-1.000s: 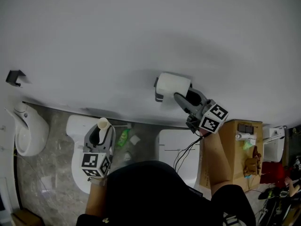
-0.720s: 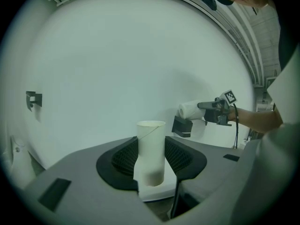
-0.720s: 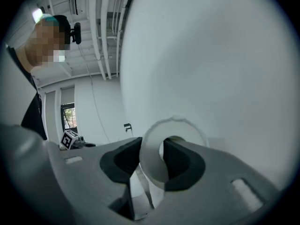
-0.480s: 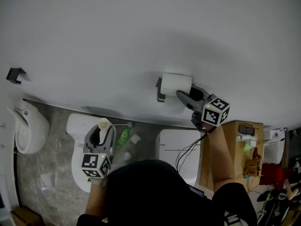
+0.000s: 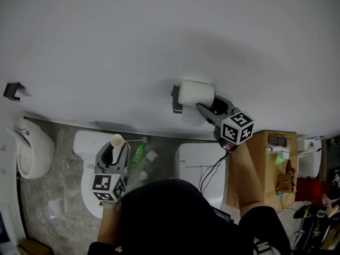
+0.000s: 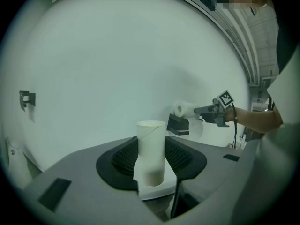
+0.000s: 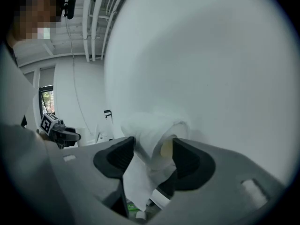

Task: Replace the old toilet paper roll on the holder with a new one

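- Old roll looks to be off already: the empty off-white cardboard tube (image 6: 151, 151) stands upright between the pads of the left gripper (image 5: 113, 152). It is clamped on both sides and held low at near left, well apart from the holder.
- The full white toilet paper roll (image 5: 196, 93) sits at the black wall-mounted holder (image 5: 175, 99) on the far plain white wall (image 5: 159, 36), right of centre. A loose sheet hangs down from it.
- The right gripper (image 5: 212, 108) is at the right end of the full white toilet paper roll. Its jaws have just been opening, and the roll sits between them. We read the pads as let go, not pressing.
- We can't tell from any view whether the roll is fully seated on the holder's bar, since the paper hides most of the holder.
- Our judgement: removal is done, the new roll is on or nearly on, and the task is close to its end.
- Left to do, as we judge it: draw the right gripper clear without dragging the roll off, see that the roll stays put, and get rid of the tube.
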The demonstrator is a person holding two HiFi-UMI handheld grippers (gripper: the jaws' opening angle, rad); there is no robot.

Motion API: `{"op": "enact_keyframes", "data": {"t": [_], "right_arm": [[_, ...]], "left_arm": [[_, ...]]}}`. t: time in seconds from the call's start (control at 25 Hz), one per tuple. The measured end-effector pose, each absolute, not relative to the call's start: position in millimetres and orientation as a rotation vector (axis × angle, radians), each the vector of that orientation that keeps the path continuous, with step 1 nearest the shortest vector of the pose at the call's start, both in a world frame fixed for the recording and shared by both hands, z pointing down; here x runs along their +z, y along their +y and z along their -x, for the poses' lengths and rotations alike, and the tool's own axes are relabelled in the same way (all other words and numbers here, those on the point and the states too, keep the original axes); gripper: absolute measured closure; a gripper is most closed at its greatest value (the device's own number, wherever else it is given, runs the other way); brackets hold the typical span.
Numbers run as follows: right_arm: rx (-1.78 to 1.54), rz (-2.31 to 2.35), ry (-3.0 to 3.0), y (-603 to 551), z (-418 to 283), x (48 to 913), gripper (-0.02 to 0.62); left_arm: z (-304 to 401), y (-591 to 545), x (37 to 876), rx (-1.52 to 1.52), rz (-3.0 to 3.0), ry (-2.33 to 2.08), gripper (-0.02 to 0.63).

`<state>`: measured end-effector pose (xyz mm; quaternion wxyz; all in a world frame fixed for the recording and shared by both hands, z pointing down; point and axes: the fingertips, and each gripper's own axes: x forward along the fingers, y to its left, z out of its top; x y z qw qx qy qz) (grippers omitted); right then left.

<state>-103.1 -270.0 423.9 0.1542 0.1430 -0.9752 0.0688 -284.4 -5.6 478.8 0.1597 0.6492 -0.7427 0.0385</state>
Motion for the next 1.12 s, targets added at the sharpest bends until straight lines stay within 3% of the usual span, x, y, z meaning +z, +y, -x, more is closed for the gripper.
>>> {"op": "enact_keyframes", "data": {"t": [0.32,0.88,0.96,1.12], "right_arm": [[0.193,-0.477,-2.773,-269.5,96.4,431.2,0.293],[0.254,-0.648,-2.897,-256.1,55.0,398.8,0.293],[0.255,-0.693,-2.911,-251.4,41.9,394.7,0.302],[0.244,-0.803,-2.92,-235.8,8.4,387.5,0.387]], "left_arm": [[279.8,-3.3,482.3,0.111,-1.872,-2.105,0.419],[257.3,-20.4,482.8,0.128,-1.965,-2.016,0.419],[249.1,-29.3,483.3,0.132,-1.998,-1.981,0.419],[226.5,-46.2,483.8,0.151,-2.074,-1.896,0.419]]}}
